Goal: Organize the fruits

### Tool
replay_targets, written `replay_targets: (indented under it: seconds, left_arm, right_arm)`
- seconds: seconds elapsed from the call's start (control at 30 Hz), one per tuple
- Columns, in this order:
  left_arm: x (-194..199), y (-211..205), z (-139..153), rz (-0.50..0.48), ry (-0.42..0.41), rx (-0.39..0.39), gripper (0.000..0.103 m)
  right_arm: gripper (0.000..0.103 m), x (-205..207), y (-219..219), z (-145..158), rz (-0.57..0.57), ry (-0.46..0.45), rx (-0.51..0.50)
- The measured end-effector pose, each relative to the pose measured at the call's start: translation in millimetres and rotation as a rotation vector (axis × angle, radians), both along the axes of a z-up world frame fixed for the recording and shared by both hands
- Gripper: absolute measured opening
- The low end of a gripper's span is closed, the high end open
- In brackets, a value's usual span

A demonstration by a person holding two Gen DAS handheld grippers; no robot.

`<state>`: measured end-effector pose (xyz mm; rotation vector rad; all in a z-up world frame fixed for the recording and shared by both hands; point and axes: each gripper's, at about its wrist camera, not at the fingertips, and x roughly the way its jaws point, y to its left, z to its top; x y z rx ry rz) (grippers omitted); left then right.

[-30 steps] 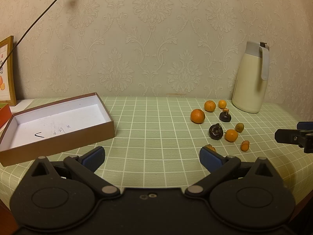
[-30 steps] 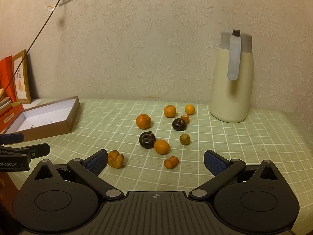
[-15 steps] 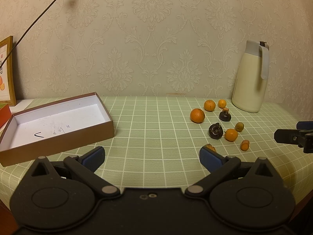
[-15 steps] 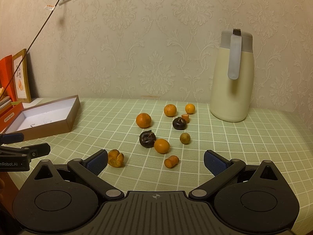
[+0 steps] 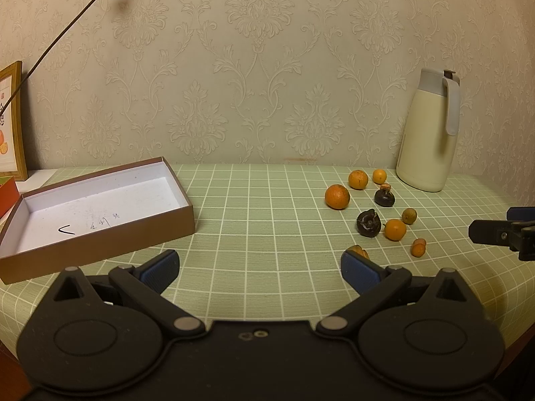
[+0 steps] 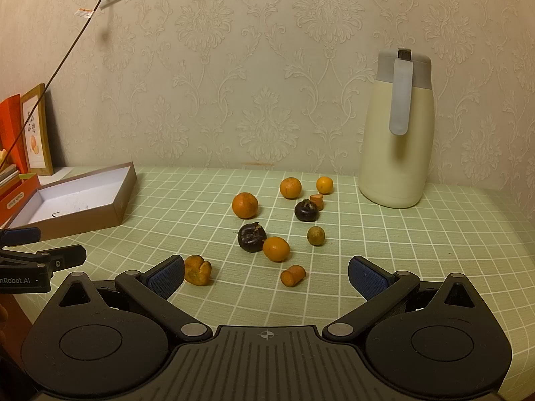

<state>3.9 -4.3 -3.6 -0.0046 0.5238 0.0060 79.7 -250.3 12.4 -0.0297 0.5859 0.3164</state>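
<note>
Several small fruits lie loose on the green checked tablecloth: a large orange [image 6: 245, 205], two dark fruits [image 6: 252, 237] [image 6: 305, 210], small oranges [image 6: 276, 249] and a shrivelled orange piece [image 6: 197, 269]. The same cluster shows in the left wrist view, with the large orange [image 5: 337, 196] nearest the box. An open brown box [image 5: 97, 207] with a white inside sits at the left, also in the right wrist view [image 6: 77, 200]. My left gripper [image 5: 259, 269] is open and empty, in front of the box. My right gripper [image 6: 265, 277] is open and empty, just in front of the fruits.
A cream thermos jug [image 6: 398, 133] stands at the back right by the wall. A framed picture [image 6: 36, 130] and an orange box [image 6: 13, 197] stand at the far left. A power cord [image 6: 57, 67] hangs from a wall socket.
Both grippers have barely moved; the right one has edged slightly toward the fruits. Nothing was taken hold of.
</note>
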Motion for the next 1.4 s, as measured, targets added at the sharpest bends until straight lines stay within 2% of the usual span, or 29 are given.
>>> replay_targets:
  seconds: [0.43,0.6,0.67,0.8,0.87,0.93,0.97,1.03,1.1,1.4]
  left_arm:
    - [-0.2,-0.4,-0.9,-0.010,0.017,-0.011,0.097]
    - [9.0,-1.7,-5.7,0.006,0.076,-0.034,0.097]
    - [14.9,-8.1,-12.3,-0.021,0.104,-0.030,0.097]
    - [24.4,-18.9,-23.1,-0.029,0.084,-0.064,0.097]
    - [32.6,-26.8,-29.4,-0.042,0.102,-0.068,0.097]
    - [40.5,-34.6,-35.2,-0.055,0.125,-0.110,0.096]
    - [43.8,-40.0,-37.7,-0.052,0.132,-0.100,0.096]
    - [51.2,-52.8,-43.1,-0.047,0.135,-0.057,0.092]
    - [58.0,-61.7,-47.5,-0.043,0.138,-0.054,0.079]
    - [87.9,-83.6,-64.5,-0.033,0.163,-0.033,0.058]
  right_arm:
    - [0.103,0.6,-1.3,-0.4,-0.008,0.005,0.010]
    - [0.103,3.3,-5.4,-1.3,-0.020,0.014,0.008]
    - [0.103,9.5,-9.2,-3.4,-0.057,0.025,-0.010]
    - [0.103,22.2,-28.7,-8.8,-0.130,0.025,-0.012]
    - [0.103,27.0,-37.2,-12.8,-0.160,0.034,-0.026]
    - [0.103,28.9,-46.0,-15.3,-0.176,0.033,-0.018]
    - [0.103,30.1,-49.9,-15.9,-0.186,0.032,-0.013]
    - [0.103,33.5,-56.9,-16.9,-0.197,0.034,0.002]
    - [0.103,38.7,-62.3,-19.4,-0.213,0.035,0.002]
    - [0.103,65.7,-84.3,-37.6,-0.277,0.090,0.011]
